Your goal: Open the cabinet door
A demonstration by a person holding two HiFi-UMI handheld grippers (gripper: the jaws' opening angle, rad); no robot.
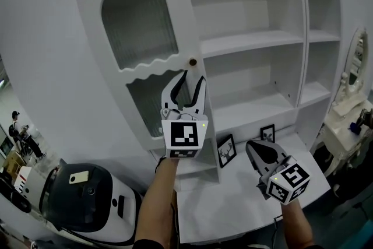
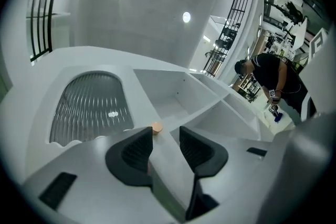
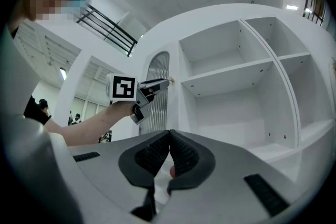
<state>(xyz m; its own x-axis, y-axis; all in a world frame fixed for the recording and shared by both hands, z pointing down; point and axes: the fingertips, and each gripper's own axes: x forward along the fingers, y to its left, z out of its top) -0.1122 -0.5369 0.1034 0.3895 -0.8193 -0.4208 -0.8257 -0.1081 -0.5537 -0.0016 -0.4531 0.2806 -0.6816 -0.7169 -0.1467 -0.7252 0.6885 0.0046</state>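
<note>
- Hanging nearest, over the white tabletop (image 1: 233, 207), the right claw (image 1: 250, 146) is closed on nothing, its ribbed black pads meeting at the tips.
- Higher and further on, the left claw (image 2: 165, 134) gapes wide and points upward. The door's free edge runs between its pads, and neither pad seems to press on it.
- The door (image 1: 93, 20) is already swung well out from the cabinet, to the left of the shelves. It is smooth matt white board with an arched pane (image 1: 139, 23) of ribbed glass above a wavy-edged lower one.
- The knob (image 1: 192, 61) is small, round and tan, and sits on that free edge just past the left pad's tip.
- Risk, as I judge it: nothing grips the door, so it may drift back shut. A claw drawn away askew could snag the knob or scuff the paint.
- Farthest, the shelves (image 1: 250, 42) are flat, bare white boards.
</note>
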